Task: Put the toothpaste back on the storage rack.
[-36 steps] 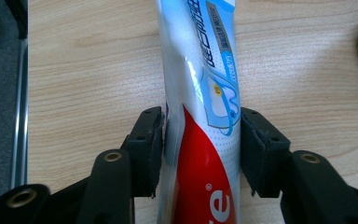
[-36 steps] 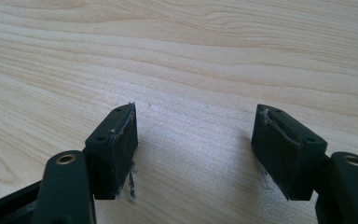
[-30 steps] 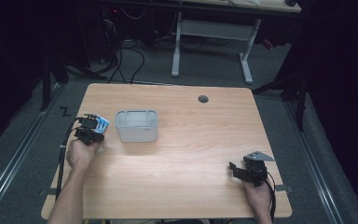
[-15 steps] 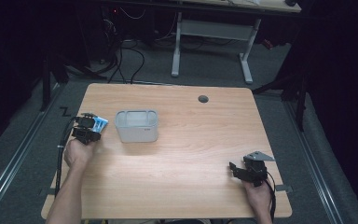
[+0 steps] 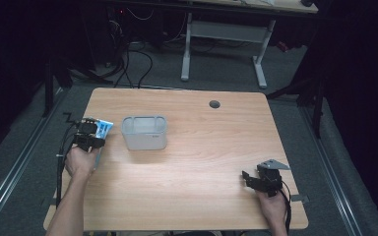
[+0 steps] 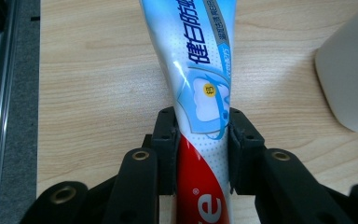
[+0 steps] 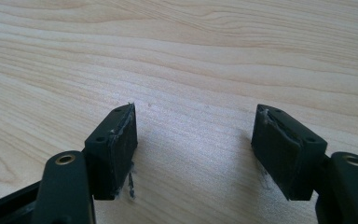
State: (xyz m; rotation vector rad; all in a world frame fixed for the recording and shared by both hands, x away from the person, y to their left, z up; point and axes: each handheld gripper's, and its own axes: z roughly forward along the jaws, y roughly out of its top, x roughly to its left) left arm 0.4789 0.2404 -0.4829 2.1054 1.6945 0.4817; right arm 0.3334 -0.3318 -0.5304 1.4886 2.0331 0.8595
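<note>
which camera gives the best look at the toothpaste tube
The left gripper view: the toothpaste tube runs up its middle, print readable, pinched by the left gripper. The high view gives a small blue sliver beside the bin. The right gripper view faces bare table.
</note>
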